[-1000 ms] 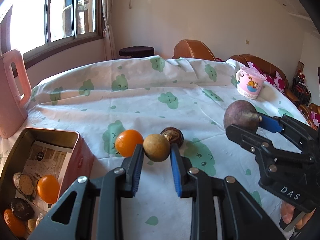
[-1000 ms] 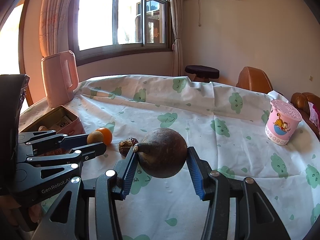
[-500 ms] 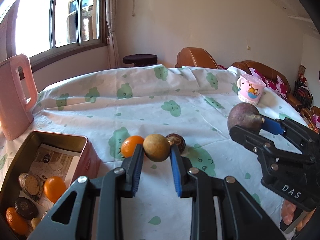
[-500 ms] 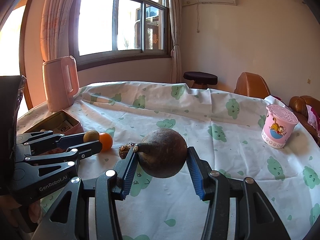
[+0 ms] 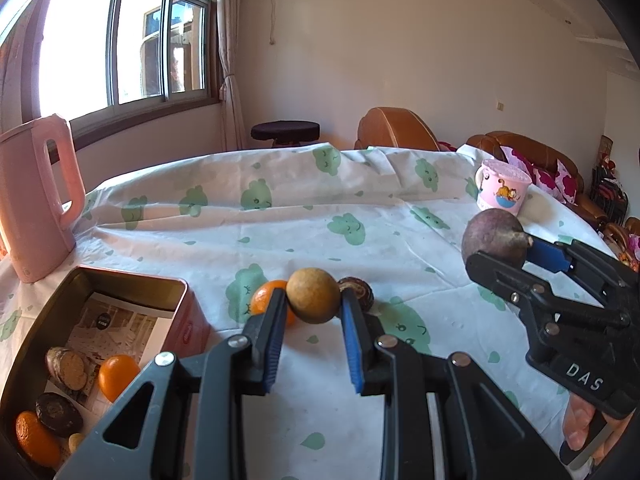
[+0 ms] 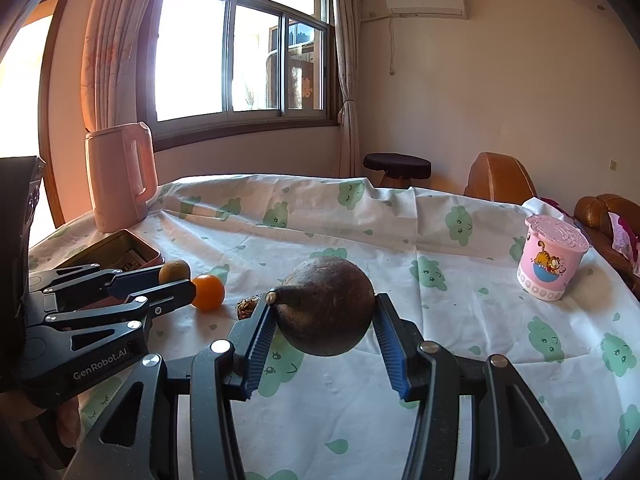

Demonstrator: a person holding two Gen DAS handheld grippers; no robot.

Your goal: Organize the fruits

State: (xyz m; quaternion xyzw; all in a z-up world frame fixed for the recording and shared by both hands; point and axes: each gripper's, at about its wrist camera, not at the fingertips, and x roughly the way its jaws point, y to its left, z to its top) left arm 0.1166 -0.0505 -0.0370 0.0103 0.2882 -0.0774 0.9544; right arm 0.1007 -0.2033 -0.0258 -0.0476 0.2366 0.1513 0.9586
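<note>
My left gripper (image 5: 314, 312) is shut on a small tan round fruit (image 5: 313, 295), held above the tablecloth; that fruit also shows in the right wrist view (image 6: 174, 271). My right gripper (image 6: 325, 322) is shut on a large dark brown round fruit (image 6: 326, 308), seen at the right of the left wrist view (image 5: 494, 238). On the cloth lie an orange (image 6: 208, 292) and a dark wrinkled fruit (image 5: 358, 288). A pink metal tin (image 5: 182, 320) at the lower left holds several fruits, among them an orange (image 5: 116, 374).
A pink jug (image 5: 34, 200) stands behind the tin at the left. A pink cartoon cup (image 6: 550, 264) stands at the far right of the table (image 6: 440, 240). Brown armchairs (image 6: 500, 178) and a dark stool (image 6: 396, 164) sit beyond the table.
Both grippers have risen and tilted up with their fruits still held. The table looks lower and farther, and more of the wall and window shows.
</note>
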